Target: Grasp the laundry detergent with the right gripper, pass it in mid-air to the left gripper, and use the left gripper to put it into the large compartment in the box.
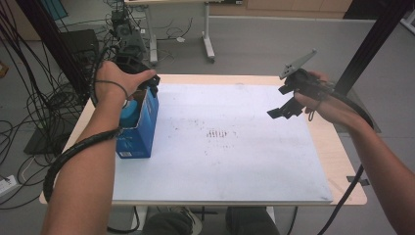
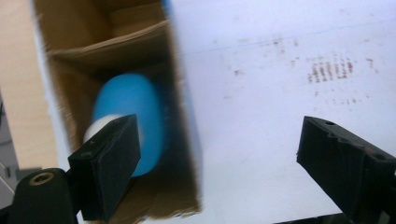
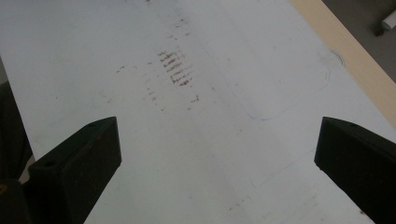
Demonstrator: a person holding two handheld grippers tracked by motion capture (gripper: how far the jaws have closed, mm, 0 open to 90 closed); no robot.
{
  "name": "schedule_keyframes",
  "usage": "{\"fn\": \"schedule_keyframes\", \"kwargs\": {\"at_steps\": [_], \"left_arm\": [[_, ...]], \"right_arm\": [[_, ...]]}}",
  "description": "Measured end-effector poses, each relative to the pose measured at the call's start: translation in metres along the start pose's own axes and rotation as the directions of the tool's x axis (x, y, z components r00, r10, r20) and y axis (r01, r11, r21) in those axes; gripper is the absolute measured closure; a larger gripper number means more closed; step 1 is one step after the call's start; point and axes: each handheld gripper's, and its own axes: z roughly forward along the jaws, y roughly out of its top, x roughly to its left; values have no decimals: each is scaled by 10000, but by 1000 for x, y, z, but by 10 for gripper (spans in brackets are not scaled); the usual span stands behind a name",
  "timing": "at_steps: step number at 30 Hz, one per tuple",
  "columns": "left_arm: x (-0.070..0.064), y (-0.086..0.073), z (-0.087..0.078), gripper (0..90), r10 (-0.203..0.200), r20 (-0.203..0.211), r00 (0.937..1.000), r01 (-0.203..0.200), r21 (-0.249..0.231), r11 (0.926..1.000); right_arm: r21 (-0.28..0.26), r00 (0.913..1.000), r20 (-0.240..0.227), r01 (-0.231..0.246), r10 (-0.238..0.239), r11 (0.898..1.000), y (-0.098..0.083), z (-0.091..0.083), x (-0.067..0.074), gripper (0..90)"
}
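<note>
1. The left gripper (image 2: 212,163) is hovering over the open-topped blue cardboard box (image 1: 142,128) at the left side of the white mat (image 1: 235,147); its jaws are standing released, with nothing between the pads.
2. The blue egg-shaped object with a white end (image 2: 128,119) is lying inside the box, down against the brown inner wall, below the left jaw and apart from it.
3. The right gripper (image 1: 286,108) is hanging above the far right part of the mat, jaws spread wide and empty.
4. Risk: the left jaw is sitting just inside the box rim, so any sideways pull is likely catching the cardboard wall and tipping or dragging the box. The box is standing tall and narrow, so it is probably tipping easily.
5. Risk: the rounded object is probably rolling inside if the box gets knocked; whether it is resting stably cannot be told, since the left gripper view is blurred.
6. Risk: the box is standing close to the mat's left edge, near the wooden table (image 1: 342,161) edge; a shove leftward is sending it off.
7. Risk: the black cable (image 1: 73,152) along the left forearm is trailing right beside the box and could be snagging its near corner.
</note>
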Motion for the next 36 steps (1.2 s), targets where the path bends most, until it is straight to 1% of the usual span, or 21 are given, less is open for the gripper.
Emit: {"fn": "schedule_keyframes", "kwargs": {"at_steps": [2,5,8,10,12,15,18,20,25,27,28,29,30,32,36], "left_arm": [[-11,3,0,136,266,27,9996,-266,-47,9996],[-27,6,0,132,619,130,9980,-616,-177,9979],[-43,8,0,126,1012,242,9946,-1006,-224,9947],[-52,9,1,124,1283,358,9911,-1273,-271,9915],[-61,10,2,123,1468,450,9882,-1456,-274,9890],[-72,12,3,114,1663,605,9842,-1639,-421,9856],[-82,14,1,113,1919,750,9785,-1885,-507,9808],[-88,15,1,113,1993,799,9767,-1953,-559,9792],[-100,19,0,106,2258,866,9703,-2209,-634,9732],[-103,21,1,108,2305,984,9681,-2245,-682,9721],[-104,21,1,108,2306,969,9682,-2246,-686,9720],[-104,22,1,107,2376,969,9665,-2314,-716,9702],[-104,22,2,107,2331,1000,9673,-2268,-710,9714],[-104,23,4,107,2352,938,9674,-2298,-651,9711],[-102,24,6,107,2313,989,9678,-2255,-658,9720]], "right_arm": [[116,10000,13,-31,31,9999,-1,1,0,6],[137,9999,4,-169,169,9998,-4,2,0,6],[237,9996,29,-294,293,9993,-6,3,1,6],[310,9990,78,-432,430,9986,-7,3,1,6],[324,9990,86,-448,446,9985,-8,3,2,6],[418,9987,136,-500,494,9979,-10,2,5,6],[557,9985,190,-532,522,9970,-15,-1,6,6],[552,9980,229,-594,582,9967,-18,-4,5,6],[506,9975,318,-639,623,9967,-21,-10,3,6],[490,9975,323,-645,630,9967,-21,-11,2,6],[511,9975,329,-637,621,9967,-21,-11,1,6],[532,9976,320,-623,606,9966,-21,-10,1,6],[532,9978,309,-600,584,9968,-20,-10,1,6],[552,9980,275,-592,578,9967,-19,-9,0,6],[536,9979,302,-589,573,9968,-18,-8,-1,6]]}}
